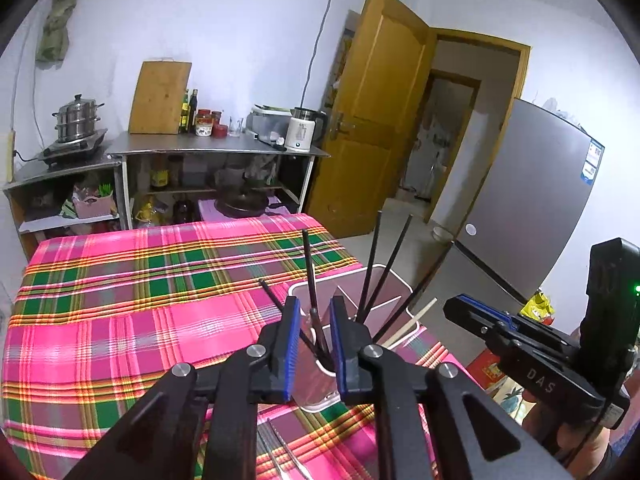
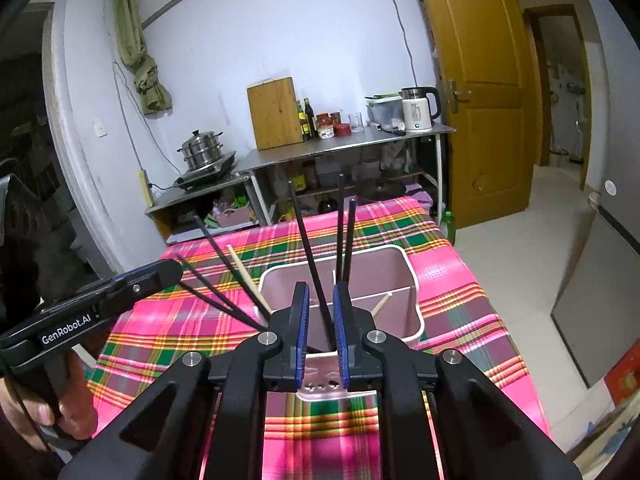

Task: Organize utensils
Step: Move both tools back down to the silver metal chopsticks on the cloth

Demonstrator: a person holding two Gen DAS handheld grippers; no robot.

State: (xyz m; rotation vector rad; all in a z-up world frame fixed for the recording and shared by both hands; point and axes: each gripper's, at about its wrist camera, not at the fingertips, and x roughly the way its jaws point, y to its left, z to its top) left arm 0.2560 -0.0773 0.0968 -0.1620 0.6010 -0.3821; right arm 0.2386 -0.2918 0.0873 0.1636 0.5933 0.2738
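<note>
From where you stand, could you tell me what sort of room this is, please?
Most likely a home kitchen: a steamer pot sits on a cooktop, an electric kettle and a cutting board stand on a metal counter, and a fridge is nearby.

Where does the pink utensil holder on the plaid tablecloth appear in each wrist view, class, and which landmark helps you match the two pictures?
Left wrist view: the pink utensil holder sits right of centre at the table's right edge, behind the left gripper.
Right wrist view: it stands at centre, behind the right gripper.
Shared landmark: the white kettle on the steel counter.
</note>
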